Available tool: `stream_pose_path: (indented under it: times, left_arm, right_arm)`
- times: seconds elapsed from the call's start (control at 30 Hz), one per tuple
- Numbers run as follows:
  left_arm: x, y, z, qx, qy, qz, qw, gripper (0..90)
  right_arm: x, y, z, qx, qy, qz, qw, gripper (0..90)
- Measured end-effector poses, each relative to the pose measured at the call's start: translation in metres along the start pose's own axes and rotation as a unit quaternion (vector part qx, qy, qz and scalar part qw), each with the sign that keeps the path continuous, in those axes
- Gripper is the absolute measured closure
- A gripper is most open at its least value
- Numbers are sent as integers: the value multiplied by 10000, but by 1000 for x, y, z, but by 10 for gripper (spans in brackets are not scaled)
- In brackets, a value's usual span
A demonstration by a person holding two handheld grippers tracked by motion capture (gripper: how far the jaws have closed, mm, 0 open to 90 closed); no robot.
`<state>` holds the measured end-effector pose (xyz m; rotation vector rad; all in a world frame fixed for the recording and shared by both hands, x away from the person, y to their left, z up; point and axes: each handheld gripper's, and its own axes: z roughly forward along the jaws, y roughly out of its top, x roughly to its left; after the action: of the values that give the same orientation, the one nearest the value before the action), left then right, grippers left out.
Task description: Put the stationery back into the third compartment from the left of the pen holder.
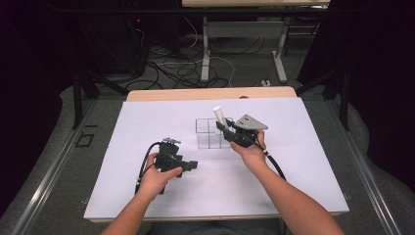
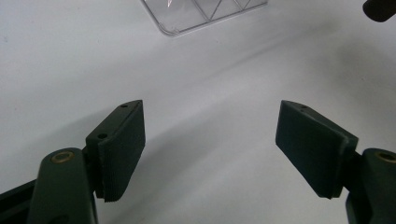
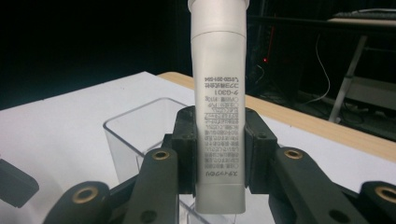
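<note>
Left gripper (image 1: 192, 165) low over the white table (image 1: 147, 127), jaws wide apart with nothing between them, clear box (image 1: 208, 133) at mid-table, right gripper (image 1: 224, 129) clamped on a white tube (image 3: 219, 107), upright, above the box

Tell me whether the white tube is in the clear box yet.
Not yet, it seems. The right gripper clamps the white tube upright, cap on top, its bottom end just above the clear box.
</note>
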<state>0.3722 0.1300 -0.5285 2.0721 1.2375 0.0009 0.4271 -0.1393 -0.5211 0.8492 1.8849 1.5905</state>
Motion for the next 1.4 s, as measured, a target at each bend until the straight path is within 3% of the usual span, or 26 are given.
stream_pose_path:
  times: [0.1, 0.87, 1.2, 1.27, 1.4]
  left_arm:
    - [-1, 0, 0, 6, -2, -26, 10000, 244]
    - [-1, -1, 2, 42, -17, -31, 10000, 244]
    - [-1, -1, 2, 53, -15, -35, 10000, 246]
    - [-1, -1, 3, 50, -7, -48, 10000, 247]
    - [-1, -1, 2, 58, -8, -45, 10000, 247]
  right_arm:
    - [0, -4, 1, 118, -50, 34, 9999, 706]
    - [-7, -18, 9, 188, -295, 263, 9990, 706]
    - [-9, -23, 8, 215, -267, 387, 9987, 702]
    - [-10, -23, 8, 180, -220, 404, 9988, 654]
    - [-7, -18, 5, 234, -231, 300, 9990, 452]
